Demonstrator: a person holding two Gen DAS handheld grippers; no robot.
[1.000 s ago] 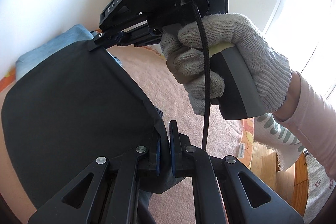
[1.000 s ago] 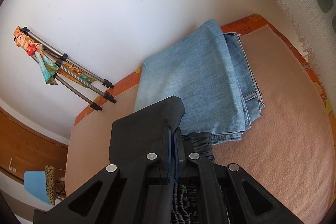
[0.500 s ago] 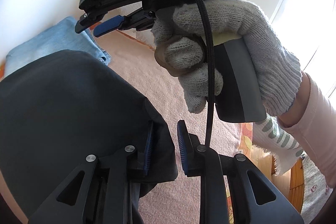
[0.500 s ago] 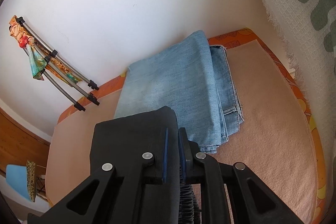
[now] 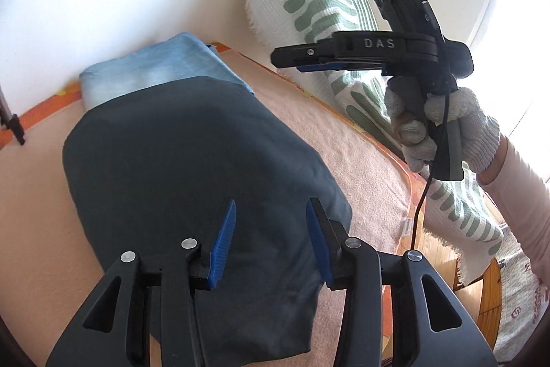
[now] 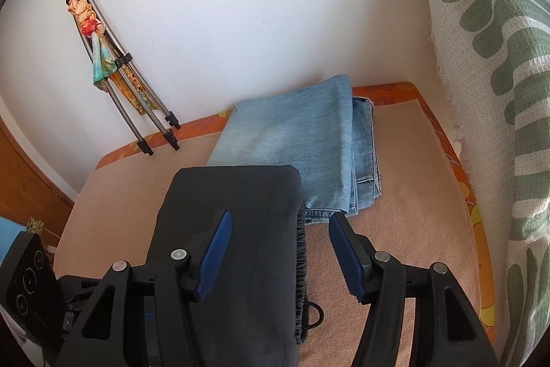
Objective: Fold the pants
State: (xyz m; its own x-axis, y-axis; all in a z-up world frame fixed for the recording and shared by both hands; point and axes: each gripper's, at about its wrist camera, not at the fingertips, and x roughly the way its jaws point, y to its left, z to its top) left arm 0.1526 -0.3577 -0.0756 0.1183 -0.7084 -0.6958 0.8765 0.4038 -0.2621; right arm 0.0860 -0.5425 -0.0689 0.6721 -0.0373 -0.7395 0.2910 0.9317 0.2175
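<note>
step: we release the fold | left gripper [image 5: 271,239] and right gripper [image 6: 280,251] just opened, empty, so dark pants [image 5: 192,181] settle folded beside jeans [image 6: 295,143]

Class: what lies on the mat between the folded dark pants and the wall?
Folded light blue jeans; the dark pants overlap their near edge. The right wrist view shows it best.
</note>
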